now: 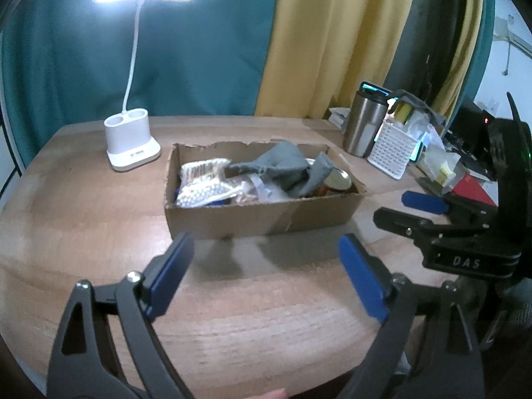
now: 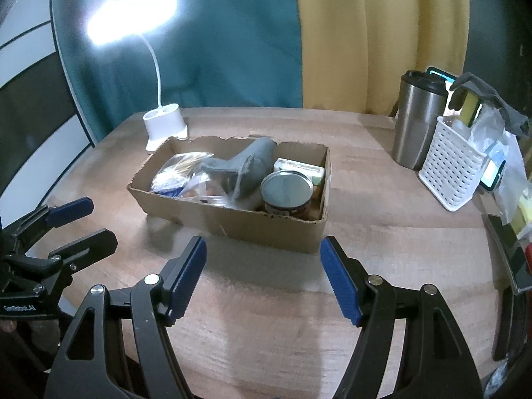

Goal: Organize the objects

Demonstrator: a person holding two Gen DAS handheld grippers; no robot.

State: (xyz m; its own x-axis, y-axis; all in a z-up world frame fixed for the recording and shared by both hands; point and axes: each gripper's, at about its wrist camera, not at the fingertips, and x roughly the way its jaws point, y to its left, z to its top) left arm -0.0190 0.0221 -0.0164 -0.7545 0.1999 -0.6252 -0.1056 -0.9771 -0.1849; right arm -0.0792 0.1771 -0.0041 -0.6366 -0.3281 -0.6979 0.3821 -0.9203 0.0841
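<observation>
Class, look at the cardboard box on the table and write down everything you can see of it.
The cardboard box is a shallow, open-topped brown tray with ragged, torn upper edges. It sits flat on the wooden table, ahead of both tongs, which do not touch it. Inside lie a crumpled grey cloth, a round tin at the right end, clear plastic bags at the left, and a small carton behind the tin.
</observation>
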